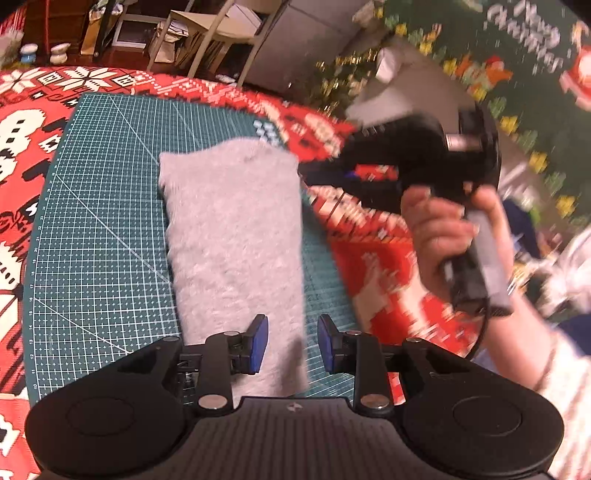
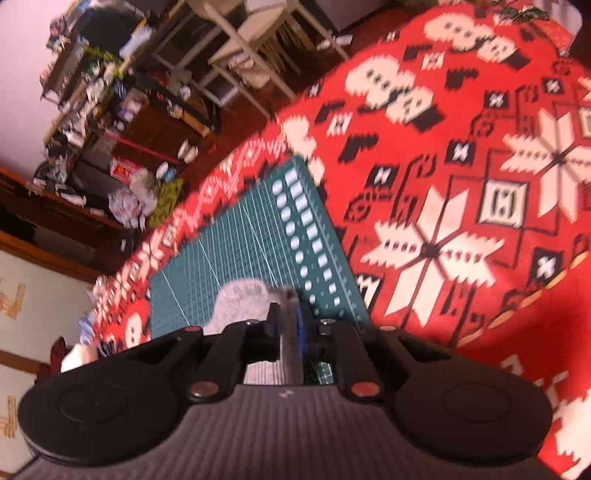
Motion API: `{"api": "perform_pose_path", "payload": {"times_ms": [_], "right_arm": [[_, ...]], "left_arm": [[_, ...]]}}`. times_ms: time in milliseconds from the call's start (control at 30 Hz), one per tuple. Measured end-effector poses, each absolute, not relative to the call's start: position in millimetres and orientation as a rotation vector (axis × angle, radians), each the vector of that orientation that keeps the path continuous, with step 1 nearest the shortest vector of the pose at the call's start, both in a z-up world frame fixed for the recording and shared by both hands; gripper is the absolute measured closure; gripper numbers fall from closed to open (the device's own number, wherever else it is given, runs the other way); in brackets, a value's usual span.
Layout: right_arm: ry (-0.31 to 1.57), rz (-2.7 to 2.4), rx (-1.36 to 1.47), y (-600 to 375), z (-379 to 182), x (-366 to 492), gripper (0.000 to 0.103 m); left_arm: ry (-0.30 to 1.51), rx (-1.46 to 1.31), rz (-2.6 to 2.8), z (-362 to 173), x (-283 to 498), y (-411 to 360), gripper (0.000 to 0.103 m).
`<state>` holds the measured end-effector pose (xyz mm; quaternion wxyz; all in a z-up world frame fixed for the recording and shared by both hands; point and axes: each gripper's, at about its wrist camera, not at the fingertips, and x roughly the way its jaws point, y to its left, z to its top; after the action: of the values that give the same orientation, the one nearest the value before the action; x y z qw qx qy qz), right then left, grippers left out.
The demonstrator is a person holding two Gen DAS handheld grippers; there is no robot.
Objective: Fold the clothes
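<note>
**Grey Cloth on the Mat, Right Claw Pinching**

While the folded grey cloth point(image 1: 236, 251) lies long on the green cutting mat point(image 1: 103, 229), the left gripper point(image 1: 291, 343) hovers over its near end, jaws apart, nothing between them. Across the red patterned tablecloth point(image 1: 33, 122), a hand point(image 1: 439, 229) brings the right gripper point(image 2: 286, 325), nearly closed and pinching grey fabric at the cloth's far corner. Behind, a green banner point(image 1: 524, 33) reads "Merry Christmas".
</note>
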<state>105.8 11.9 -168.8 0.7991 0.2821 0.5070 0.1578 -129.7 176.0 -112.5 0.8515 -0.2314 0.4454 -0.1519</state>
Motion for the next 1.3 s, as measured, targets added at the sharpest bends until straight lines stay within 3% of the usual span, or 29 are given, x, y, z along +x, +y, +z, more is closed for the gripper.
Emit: {"api": "perform_pose_path", "payload": {"times_ms": [133, 200, 300, 633, 700, 933, 1033, 1067, 1100, 1133, 1300], "right_arm": [[1.082, 0.391, 0.624, 10, -154, 95, 0.092], [1.092, 0.437, 0.601, 16, -149, 85, 0.092], [1.145, 0.514, 0.553, 34, -144, 69, 0.092], [1.296, 0.557, 0.451, 60, -157, 13, 0.092], [1.304, 0.55, 0.4, 67, -161, 4, 0.092], [1.321, 0.514, 0.399, 58, -171, -2, 0.092], [1.247, 0.538, 0.378, 56, -154, -9, 0.086], [1.21, 0.556, 0.367, 56, -145, -12, 0.085], [1.188, 0.569, 0.361, 57, -140, -12, 0.079], [1.166, 0.582, 0.354, 58, -134, -13, 0.072], [1.103, 0.605, 0.328, 60, -116, -6, 0.067]], "left_arm": [[0.905, -0.612, -0.279, -113, -125, 199, 0.078], [0.916, -0.666, -0.262, -118, -123, 208, 0.088], [0.934, -0.697, -0.255, -121, -124, 212, 0.09], [1.003, -0.672, -0.217, -130, -124, 208, 0.09], [1.033, -0.677, -0.196, -137, -123, 209, 0.1], [1.061, -0.739, -0.183, -140, -134, 221, 0.101], [1.003, -0.744, -0.178, -128, -142, 227, 0.09], [0.979, -0.748, -0.172, -124, -144, 230, 0.078], [0.959, -0.752, -0.157, -121, -145, 233, 0.073], [0.943, -0.756, -0.141, -118, -145, 237, 0.073], [0.937, -0.788, -0.059, -118, -130, 259, 0.073]]}}
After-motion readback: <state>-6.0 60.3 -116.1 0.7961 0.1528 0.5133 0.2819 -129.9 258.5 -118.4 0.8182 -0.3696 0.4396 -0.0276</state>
